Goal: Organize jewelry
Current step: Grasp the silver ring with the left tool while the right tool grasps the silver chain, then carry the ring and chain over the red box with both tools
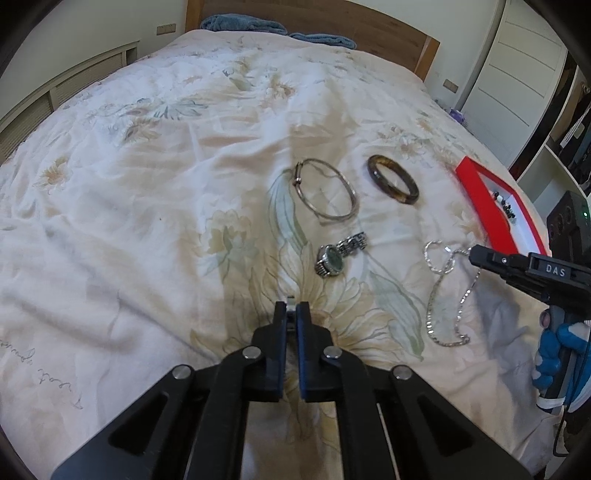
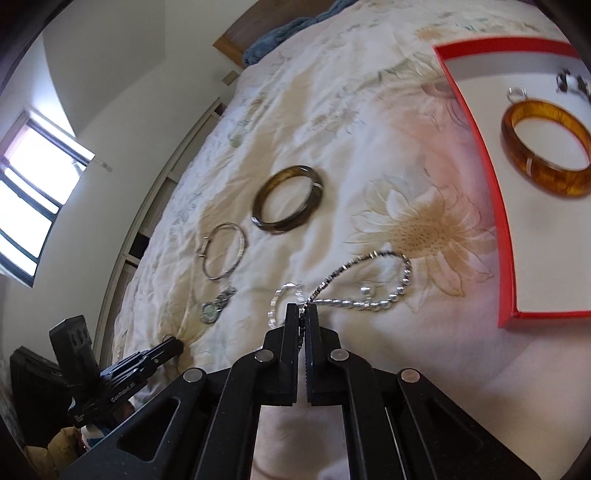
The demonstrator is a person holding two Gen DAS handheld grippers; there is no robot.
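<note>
On the floral bedspread lie a thin silver bangle (image 1: 327, 190), a dark brown bangle (image 1: 392, 179), a silver watch (image 1: 338, 254) and a silver chain necklace (image 1: 448, 295). My right gripper (image 2: 305, 308) is shut on the silver chain necklace (image 2: 369, 291) and lifts part of it off the bed; it shows in the left wrist view (image 1: 474, 254). My left gripper (image 1: 292, 308) is shut, with a small metal piece at its tips, just in front of the watch. A red tray (image 2: 476, 155) holds an amber bangle (image 2: 546, 147) and small pieces.
Blue towels (image 1: 243, 24) lie at the wooden headboard (image 1: 369, 29). A window (image 2: 33, 192) and a low cabinet are on the bed's far side in the right wrist view. White wardrobe doors (image 1: 517, 70) and shelves stand to the right.
</note>
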